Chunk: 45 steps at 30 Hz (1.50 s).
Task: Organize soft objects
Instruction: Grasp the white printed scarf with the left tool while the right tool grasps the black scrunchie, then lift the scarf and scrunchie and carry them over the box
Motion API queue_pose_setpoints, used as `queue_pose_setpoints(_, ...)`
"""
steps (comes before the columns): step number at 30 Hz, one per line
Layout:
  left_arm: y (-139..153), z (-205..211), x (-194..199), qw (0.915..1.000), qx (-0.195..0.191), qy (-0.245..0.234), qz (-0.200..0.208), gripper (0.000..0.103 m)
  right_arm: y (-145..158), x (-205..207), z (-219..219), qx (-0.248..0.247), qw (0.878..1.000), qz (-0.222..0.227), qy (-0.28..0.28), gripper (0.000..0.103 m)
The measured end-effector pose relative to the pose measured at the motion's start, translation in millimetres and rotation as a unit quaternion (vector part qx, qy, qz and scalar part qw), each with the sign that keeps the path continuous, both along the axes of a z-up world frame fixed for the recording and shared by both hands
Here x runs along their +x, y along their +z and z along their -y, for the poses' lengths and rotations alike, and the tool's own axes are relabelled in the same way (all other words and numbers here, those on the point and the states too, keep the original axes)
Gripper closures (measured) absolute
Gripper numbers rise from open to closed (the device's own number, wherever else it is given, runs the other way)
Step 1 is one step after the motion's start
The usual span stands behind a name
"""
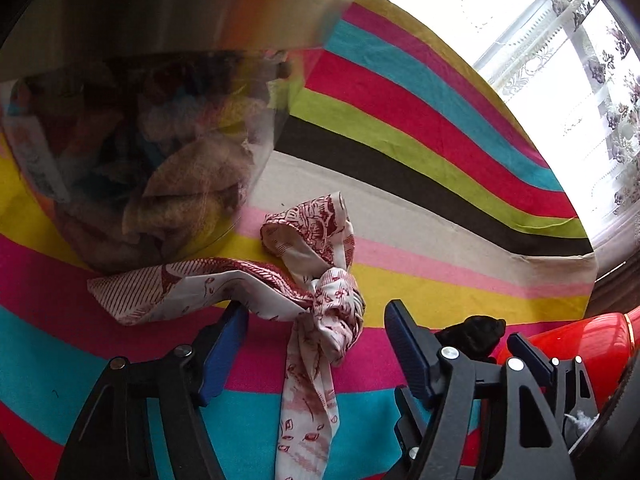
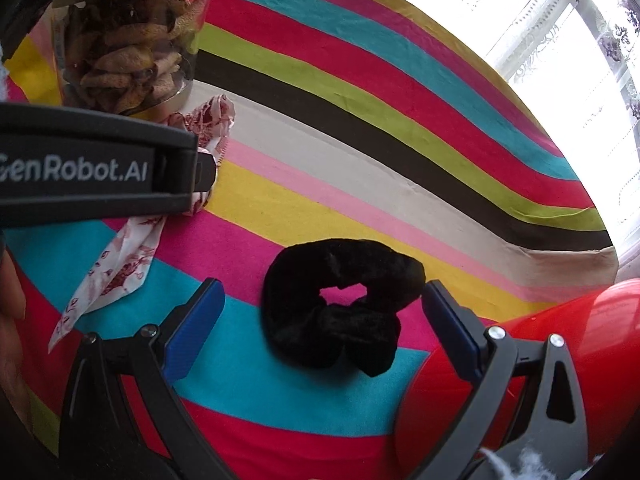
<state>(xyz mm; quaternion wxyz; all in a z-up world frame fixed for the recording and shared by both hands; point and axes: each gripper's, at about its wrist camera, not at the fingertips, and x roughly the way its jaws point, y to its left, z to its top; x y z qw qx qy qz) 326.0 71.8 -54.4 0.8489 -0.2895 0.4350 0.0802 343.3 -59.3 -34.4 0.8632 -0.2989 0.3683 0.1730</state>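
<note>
Both grippers, left gripper (image 1: 316,344) and right gripper (image 2: 324,312), look the same: black linkage arms, silver screws, ribbed blue pads (image 2: 195,330). "GenRobot.AI" is printed white on the left one's black body.

2 wrist fisheyes, each looking forward and steeply down along its own fingers, close over the striped cloth (image 1: 400,128): left view faces the knotted scarf (image 1: 320,304), right view the black scrunchie (image 2: 340,304) (both share cloth, scarf, scrunchie, jar (image 2: 128,52), red container (image 2: 608,352), window (image 2: 560,60)).
</note>
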Motion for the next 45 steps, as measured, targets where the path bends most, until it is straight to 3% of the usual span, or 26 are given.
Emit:
queue_pose_setpoints(2,0,9,5,0.9998,0.018,-0.005,0.003,0.032,-4,5,1,0.001,1.0,-0.002,-0.005,0.003)
queue_pose_setpoints(7,0,27,15,0.9982,0.056,-0.024,0.003,0.057,-5,12,3,0.025,1.0,-0.007,-0.013,0.004)
queue_pose_setpoints(11,0,35,20,0.997,0.067,-0.038,0.009,0.068,-7,23,3,0.046,0.998,-0.022,-0.02,0.005)
queue_pose_setpoints(13,-1,36,20,0.9969,0.066,-0.041,0.012,0.073,-6,25,5,0.071,0.996,-0.044,-0.02,0.015)
queue_pose_setpoints(15,1,37,19,0.9971,0.064,-0.039,0.015,0.075,-5,22,3,0.079,0.996,-0.051,-0.007,0.038)
queue_pose_setpoints(18,3,26,11,0.9973,0.062,-0.033,0.024,0.076,-3,16,-1,0.091,0.994,-0.067,0.007,0.065)
queue_pose_setpoints(21,9,25,1,0.9972,0.06,-0.029,0.033,0.077,-3,13,1,0.101,0.992,-0.07,0.009,0.076)
queue_pose_setpoints(32,26,24,-33,0.9968,0.054,-0.02,0.056,0.077,19,-19,23,0.18,0.978,-0.105,0.012,0.08)
queue_pose_setpoints(45,56,20,-75,0.9948,0.043,-0.022,0.09,0.077,56,-75,58,0.2,0.977,-0.074,-0.008,0.08)
